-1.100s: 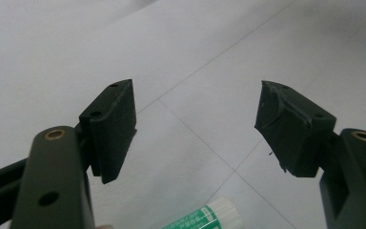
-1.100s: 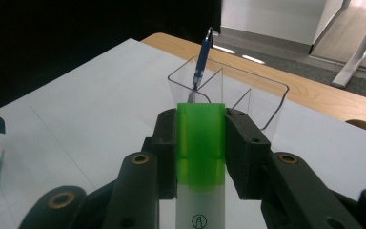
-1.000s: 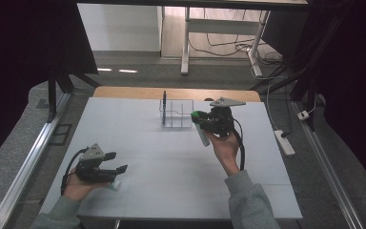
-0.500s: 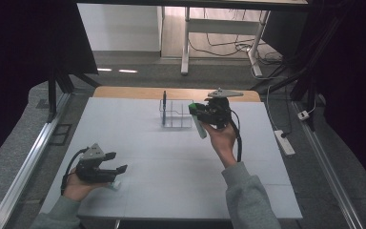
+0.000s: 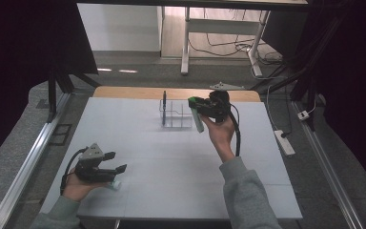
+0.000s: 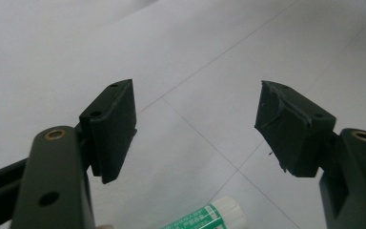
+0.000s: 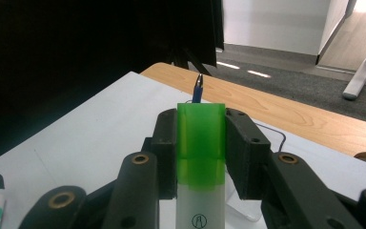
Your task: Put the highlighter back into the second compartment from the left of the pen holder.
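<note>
My right gripper (image 5: 196,106) is raised over the far middle of the white table (image 5: 171,157), shut on a white tube with a green cap (image 5: 198,119). In the right gripper view the pads (image 7: 240,143) press the green cap (image 7: 201,129) from both sides. Just past it stands a clear wire-framed holder (image 5: 176,116) with a dark pen (image 5: 164,102) upright in it; the pen's tip (image 7: 198,88) shows over the cap. My left gripper (image 5: 116,162) rests low at the front left, open and empty (image 6: 195,109). A green and white glue stick (image 6: 205,217) lies under it on the table.
A wooden strip (image 5: 124,92) borders the table's far edge. A white power strip (image 5: 285,142) lies on the floor to the right. A metal rail (image 5: 28,157) runs along the left side, and desk legs (image 5: 186,43) stand beyond the table.
My right hand has carried the green-capped tube a little up and away, closer to the holder. The left hand and its gripper have stayed put.
</note>
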`<state>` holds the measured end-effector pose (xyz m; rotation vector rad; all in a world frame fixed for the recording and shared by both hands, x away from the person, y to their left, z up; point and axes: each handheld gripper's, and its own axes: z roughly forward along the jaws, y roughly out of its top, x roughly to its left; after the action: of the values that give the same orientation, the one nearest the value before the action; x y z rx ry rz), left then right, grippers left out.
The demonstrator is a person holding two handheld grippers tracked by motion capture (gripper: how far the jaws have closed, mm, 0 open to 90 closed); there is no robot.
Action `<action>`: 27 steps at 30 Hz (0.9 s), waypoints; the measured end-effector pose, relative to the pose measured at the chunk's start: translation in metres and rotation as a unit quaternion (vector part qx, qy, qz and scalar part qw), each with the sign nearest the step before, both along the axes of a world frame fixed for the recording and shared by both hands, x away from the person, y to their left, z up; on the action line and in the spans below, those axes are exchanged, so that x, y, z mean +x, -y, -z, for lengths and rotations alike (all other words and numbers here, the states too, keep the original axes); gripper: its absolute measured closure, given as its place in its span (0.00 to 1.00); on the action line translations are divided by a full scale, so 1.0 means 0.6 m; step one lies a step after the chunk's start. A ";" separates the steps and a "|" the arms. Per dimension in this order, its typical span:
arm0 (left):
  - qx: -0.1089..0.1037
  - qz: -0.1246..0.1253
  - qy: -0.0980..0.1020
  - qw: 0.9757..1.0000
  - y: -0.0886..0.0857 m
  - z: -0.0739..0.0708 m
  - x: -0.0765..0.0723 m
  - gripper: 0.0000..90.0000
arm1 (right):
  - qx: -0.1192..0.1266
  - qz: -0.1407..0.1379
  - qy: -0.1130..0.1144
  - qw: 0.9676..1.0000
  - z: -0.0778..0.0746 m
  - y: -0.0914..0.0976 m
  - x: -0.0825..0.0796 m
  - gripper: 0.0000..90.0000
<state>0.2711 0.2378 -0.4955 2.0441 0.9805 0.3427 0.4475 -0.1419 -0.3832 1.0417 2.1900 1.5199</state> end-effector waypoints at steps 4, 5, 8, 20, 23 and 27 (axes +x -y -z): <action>0.001 0.000 0.000 1.000 0.001 0.000 0.000 0.33 | -0.002 -0.001 0.007 1.000 -0.001 -0.003 0.003 0.74; 0.001 0.001 0.000 1.000 0.001 0.000 0.000 0.33 | -0.003 -0.001 0.009 1.000 -0.001 -0.003 0.004 0.74; 0.002 0.000 -0.001 1.000 0.001 0.002 0.001 0.33 | -0.003 -0.001 0.008 1.000 -0.002 -0.006 0.008 0.74; 0.000 0.001 -0.002 1.000 0.001 0.002 0.001 0.33 | -0.003 0.000 0.012 1.000 -0.015 -0.027 0.024 0.74; -0.001 0.001 -0.001 1.000 0.001 0.001 0.000 0.33 | -0.006 0.000 0.013 1.000 -0.018 -0.035 0.030 0.74; -0.003 0.002 0.000 1.000 0.001 0.001 0.000 0.33 | -0.007 0.004 0.017 1.000 -0.020 -0.046 0.040 0.74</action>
<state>0.2711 0.2373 -0.4960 2.0408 0.9777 0.3371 0.4713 -0.1142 -0.3710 1.0111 2.1685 1.5048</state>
